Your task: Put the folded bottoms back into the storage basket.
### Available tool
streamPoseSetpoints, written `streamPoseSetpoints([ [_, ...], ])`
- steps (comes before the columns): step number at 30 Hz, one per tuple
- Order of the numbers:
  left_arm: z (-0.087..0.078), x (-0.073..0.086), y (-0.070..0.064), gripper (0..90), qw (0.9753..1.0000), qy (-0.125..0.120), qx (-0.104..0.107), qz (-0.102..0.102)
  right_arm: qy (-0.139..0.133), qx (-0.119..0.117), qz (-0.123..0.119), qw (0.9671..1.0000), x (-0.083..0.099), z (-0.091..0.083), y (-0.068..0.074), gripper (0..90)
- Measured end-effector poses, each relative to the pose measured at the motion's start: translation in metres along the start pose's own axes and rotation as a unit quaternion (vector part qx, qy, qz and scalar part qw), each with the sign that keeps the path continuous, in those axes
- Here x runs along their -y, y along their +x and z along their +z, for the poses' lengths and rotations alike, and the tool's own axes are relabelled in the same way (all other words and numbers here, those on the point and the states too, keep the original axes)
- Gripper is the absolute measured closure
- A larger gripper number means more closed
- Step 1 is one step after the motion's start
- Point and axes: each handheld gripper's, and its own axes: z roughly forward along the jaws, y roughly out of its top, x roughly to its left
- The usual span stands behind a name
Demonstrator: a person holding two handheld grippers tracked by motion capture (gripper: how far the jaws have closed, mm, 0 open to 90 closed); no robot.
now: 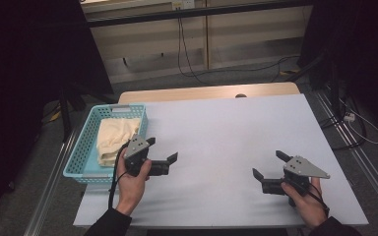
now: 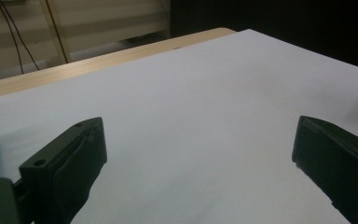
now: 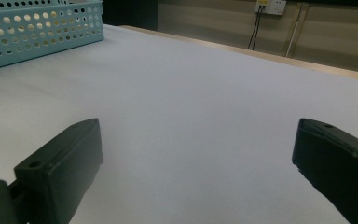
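My left gripper (image 1: 163, 148) & right gripper (image 1: 270, 163): black blocky jaws w/ screw holes, grey triangular top plates, black cables; dark sleeves.

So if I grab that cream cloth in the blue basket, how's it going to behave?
The cream cloth lies crumpled in soft folds, so it will probably drape limply from one pinch. It looks light. It fills most of the blue basket, so it may drag over the rim or tug the basket.
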Motion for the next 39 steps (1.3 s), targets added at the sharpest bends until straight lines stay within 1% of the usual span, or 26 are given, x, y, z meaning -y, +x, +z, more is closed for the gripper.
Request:
streamPoseSetpoints([
  [1, 0.002, 0.0, -0.001, 3.1, 1.0, 0.001, 0.0, 0.006, 0.0, 0.0, 0.0, 1.0, 0.0, 0.0, 0.0, 1.2],
  [5, 0.01, -0.001, -0.003, 3.1, 0.9999, 0.004, -0.001, 0.013, 0.0, 0.0, 0.0, 1.0, 0.0, 0.0, 0.0, 1.2],
  [6, 0.012, 0.0, -0.004, 3.1, 0.9999, 0.006, 0.0, 0.011, 0.0, 0.001, 0.001, 1.0, 0.0, 0.0, 0.0, 1.3],
  [9, 0.018, 0.003, -0.008, 3.1, 0.9996, 0.018, 0.006, 0.021, 0.001, 0.002, 0.001, 1.0, 0.0, -0.001, -0.001, 1.2],
  [10, 0.019, 0.004, -0.01, 3.1, 0.9995, 0.021, 0.008, 0.021, 0.001, 0.002, 0.001, 1.0, 0.001, -0.001, -0.001, 1.2],
  [12, 0.022, 0.007, -0.012, 3.1, 0.9995, 0.022, 0.018, 0.014, 0.001, 0.002, 0.001, 1.0, 0.001, -0.001, -0.001, 1.2],
  [16, 0.026, 0.013, -0.013, 3.1, 0.9992, 0.031, 0.023, 0.012, 0.001, 0.002, 0.002, 1.0, 0.001, -0.001, -0.001, 1.3],
  [19, 0.028, 0.019, -0.014, 3.1, 0.9991, 0.034, 0.024, 0.007, 0.001, 0.002, 0.002, 1.0, 0.001, -0.001, -0.001, 1.2],
  [20, 0.029, 0.021, -0.014, 3.1, 0.9991, 0.036, 0.023, 0.003, 0.001, 0.002, 0.003, 1.0, 0.001, -0.001, -0.001, 1.2],
  [23, 0.029, 0.027, -0.015, 3.2, 0.9989, 0.043, 0.018, 0.004, 0.001, 0.003, 0.002, 1.0, 0.001, -0.001, -0.001, 1.2],
  [25, 0.028, 0.032, -0.018, 3.2, 0.9993, 0.037, 0.004, 0.007, 0.002, 0.002, 0.002, 1.0, 0.001, -0.001, -0.001, 1.3],
  [26, 0.029, 0.033, -0.018, 3.1, 0.999, 0.043, 0.006, 0.011, 0.001, 0.002, 0.002, 1.0, 0.001, -0.001, -0.001, 1.3],
  [28, 0.029, 0.035, -0.02, 3.1, 0.9988, 0.046, 0.013, 0.009, 0.001, 0.003, 0.002, 1.0, 0.001, -0.002, 0.0, 1.3],
  [29, 0.029, 0.035, -0.02, 3.2, 0.9987, 0.048, 0.014, 0.012, 0.001, 0.003, 0.001, 1.0, 0.001, -0.002, 0.0, 1.3],
  [30, 0.03, 0.036, -0.021, 3.3, 0.9985, 0.051, 0.012, 0.015, 0.001, 0.002, 0.002, 1.0, 0.001, -0.002, 0.0, 1.3],
  [32, 0.03, 0.037, -0.022, 3.2, 0.9987, 0.049, 0.012, 0.013, 0.001, 0.002, 0.001, 1.0, 0.001, -0.002, -0.001, 1.3],
  [34, 0.03, 0.037, -0.021, 3.1, 0.9984, 0.053, 0.003, 0.019, 0.003, 0.002, 0.002, 1.0, 0.001, -0.001, -0.001, 1.4],
  [36, 0.031, 0.038, -0.02, 2.9, 0.998, 0.059, 0.001, 0.019, 0.003, 0.003, 0.003, 1.0, 0.001, -0.001, -0.002, 1.4],
  [39, 0.032, 0.039, -0.02, 2.9, 0.9981, 0.06, -0.002, 0.013, 0.004, 0.003, 0.003, 1.0, 0.001, 0.0, -0.002, 1.4],
])
